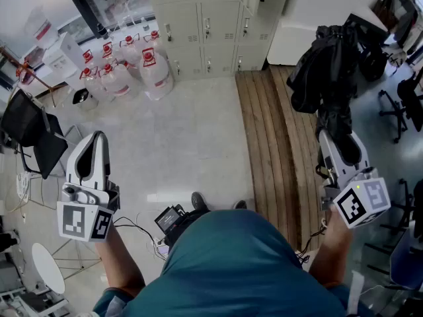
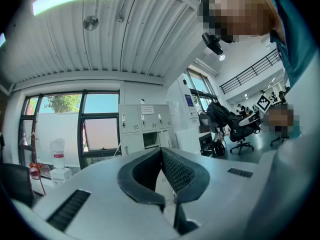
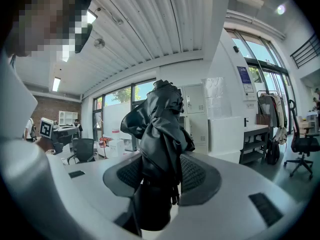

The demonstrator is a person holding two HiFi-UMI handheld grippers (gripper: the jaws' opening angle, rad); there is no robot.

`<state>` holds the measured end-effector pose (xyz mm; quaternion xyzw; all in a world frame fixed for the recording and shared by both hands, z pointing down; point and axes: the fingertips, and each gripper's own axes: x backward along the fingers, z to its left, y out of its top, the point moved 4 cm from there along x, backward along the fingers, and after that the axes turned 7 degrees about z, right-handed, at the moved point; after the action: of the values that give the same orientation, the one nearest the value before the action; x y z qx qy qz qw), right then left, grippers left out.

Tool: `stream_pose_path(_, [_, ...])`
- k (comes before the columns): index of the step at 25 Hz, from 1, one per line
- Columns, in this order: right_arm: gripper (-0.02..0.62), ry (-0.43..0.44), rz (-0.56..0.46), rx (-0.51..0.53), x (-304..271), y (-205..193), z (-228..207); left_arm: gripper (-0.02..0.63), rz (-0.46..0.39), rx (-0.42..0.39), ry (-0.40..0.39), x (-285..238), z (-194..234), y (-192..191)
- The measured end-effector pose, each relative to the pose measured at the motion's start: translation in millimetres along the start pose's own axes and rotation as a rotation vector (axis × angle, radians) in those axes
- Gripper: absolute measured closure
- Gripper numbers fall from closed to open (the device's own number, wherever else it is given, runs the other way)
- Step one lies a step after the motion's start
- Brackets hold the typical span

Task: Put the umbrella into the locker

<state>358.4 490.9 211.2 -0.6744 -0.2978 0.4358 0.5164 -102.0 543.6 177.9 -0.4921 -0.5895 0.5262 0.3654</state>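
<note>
My right gripper (image 1: 338, 147) pinches the black umbrella (image 1: 329, 71), which points ahead, the lockers (image 1: 205, 28) ahead-left; my left gripper (image 1: 94, 152) has its jaws pressed together.

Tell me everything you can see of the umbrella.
The umbrella is black and folded, its thin, slightly shiny fabric loose and creased in a bunch. The right claw is shut on its near end, gripping it from both sides and holding it out ahead toward the lockers. Nothing else touches it.
</note>
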Motion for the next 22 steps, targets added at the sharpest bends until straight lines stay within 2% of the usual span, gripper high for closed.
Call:
stream_pose_path(11, [0.391,-0.007,-0.009,-0.021,-16,5,7,0.588,-0.011,0.007,-0.017,-13,18,-3])
stream_pose_path(16, [0.391,-0.027,-0.019,0.009,-26,17,14,0.588,-0.012,0.008,-0.027,-22,26,-7])
stream_pose_path(22, [0.393,-0.024,-0.009,-0.012,-41,11,27,0.588,-0.008,0.018,-0.043,-28,42,-19])
